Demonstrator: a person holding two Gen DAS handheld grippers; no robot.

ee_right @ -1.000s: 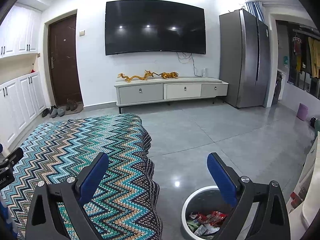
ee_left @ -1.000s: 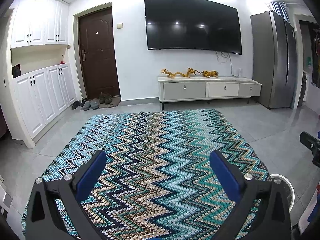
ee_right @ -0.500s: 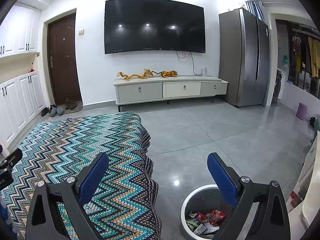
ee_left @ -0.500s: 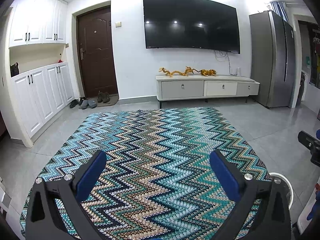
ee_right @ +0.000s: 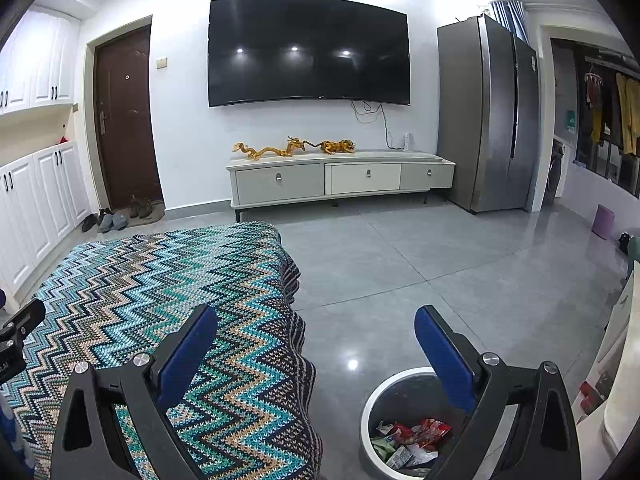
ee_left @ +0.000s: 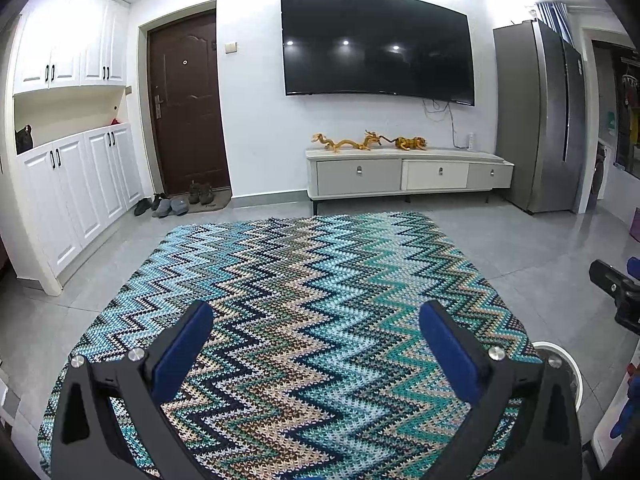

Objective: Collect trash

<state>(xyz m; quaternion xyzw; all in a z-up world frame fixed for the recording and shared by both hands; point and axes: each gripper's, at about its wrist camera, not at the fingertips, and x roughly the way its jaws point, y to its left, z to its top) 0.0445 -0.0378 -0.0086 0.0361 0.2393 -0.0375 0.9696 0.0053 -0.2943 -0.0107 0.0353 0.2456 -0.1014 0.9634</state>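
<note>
A round white-rimmed trash bin (ee_right: 370,412) stands on the grey floor by the table's right side, holding several wrappers (ee_right: 416,436), red, green and white. My right gripper (ee_right: 316,344) is open and empty, above the table's right edge and the bin. My left gripper (ee_left: 316,340) is open and empty over the zigzag-patterned tablecloth (ee_left: 304,300). The bin's rim (ee_left: 568,360) shows at the right in the left wrist view. No trash shows on the cloth.
A TV cabinet (ee_right: 340,176) with gold figurines stands at the far wall under a big TV (ee_right: 308,50). A steel fridge (ee_right: 492,116) is at the right. White cupboards (ee_left: 76,184), a brown door (ee_left: 188,108) and shoes (ee_left: 172,202) are at the left.
Both views have drifted slightly; the room sits a little lower and more to the left in frame. Both grippers stay open and empty.
</note>
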